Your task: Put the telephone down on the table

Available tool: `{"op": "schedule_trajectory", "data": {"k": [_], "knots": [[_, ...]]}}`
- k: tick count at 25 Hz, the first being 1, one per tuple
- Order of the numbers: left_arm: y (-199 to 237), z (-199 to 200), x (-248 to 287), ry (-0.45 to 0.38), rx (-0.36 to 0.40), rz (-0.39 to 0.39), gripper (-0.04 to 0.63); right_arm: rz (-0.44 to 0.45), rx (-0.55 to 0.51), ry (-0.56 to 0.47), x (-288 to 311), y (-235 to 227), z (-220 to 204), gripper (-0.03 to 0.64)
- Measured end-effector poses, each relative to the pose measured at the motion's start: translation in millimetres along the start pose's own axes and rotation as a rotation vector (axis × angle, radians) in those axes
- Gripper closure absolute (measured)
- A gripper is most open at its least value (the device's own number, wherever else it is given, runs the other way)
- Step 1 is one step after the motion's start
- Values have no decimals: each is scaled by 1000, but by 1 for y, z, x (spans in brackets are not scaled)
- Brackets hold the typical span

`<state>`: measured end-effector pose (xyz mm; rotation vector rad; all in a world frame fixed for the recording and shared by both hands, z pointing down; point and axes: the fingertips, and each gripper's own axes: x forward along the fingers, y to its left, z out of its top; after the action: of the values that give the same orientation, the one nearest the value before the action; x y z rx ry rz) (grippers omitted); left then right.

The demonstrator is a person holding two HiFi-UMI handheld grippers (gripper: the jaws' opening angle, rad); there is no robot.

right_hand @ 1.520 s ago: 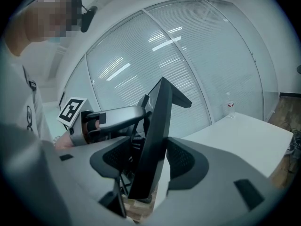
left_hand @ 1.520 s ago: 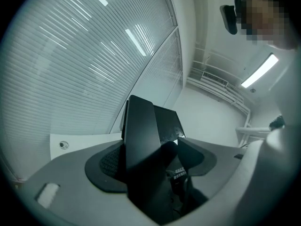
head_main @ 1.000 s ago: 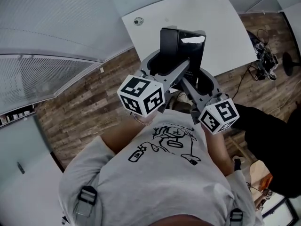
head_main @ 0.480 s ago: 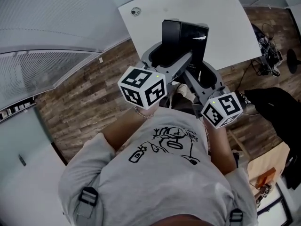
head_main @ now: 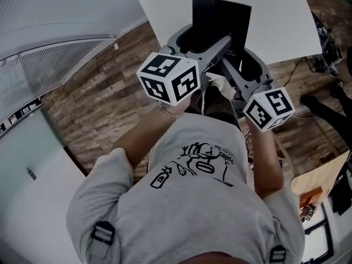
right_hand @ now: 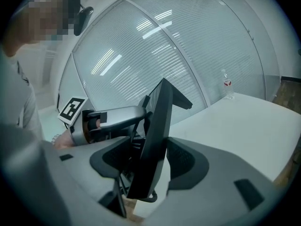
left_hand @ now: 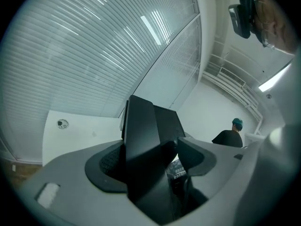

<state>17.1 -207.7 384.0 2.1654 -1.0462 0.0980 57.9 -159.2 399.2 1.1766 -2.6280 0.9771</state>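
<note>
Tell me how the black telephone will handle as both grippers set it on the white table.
The telephone looks rigid: its edges are straight though the left gripper and right gripper both clamp it. Its smooth dark faces could slip. It is a thin slab held roughly upright, so on the table it would probably tip unless laid flat.

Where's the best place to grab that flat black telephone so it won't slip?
Low on its body, across the two flat faces, coming from its left and right sides. The flat black telephone is a thin upright slab, so jaws close easily over it, as the left hand-held gripper and right hand-held gripper do now.
</note>
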Motion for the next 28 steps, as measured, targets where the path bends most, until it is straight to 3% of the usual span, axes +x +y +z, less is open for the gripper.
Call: {"op": "schedule_trajectory", "data": {"k": [15,28], "knots": [[82,-57,75,69,-58,49,264,3,79,87,64,-84,-61,385],[110,-103,107,116,-66,69,264,-11,135,140,78,-124,-106,385]]}}
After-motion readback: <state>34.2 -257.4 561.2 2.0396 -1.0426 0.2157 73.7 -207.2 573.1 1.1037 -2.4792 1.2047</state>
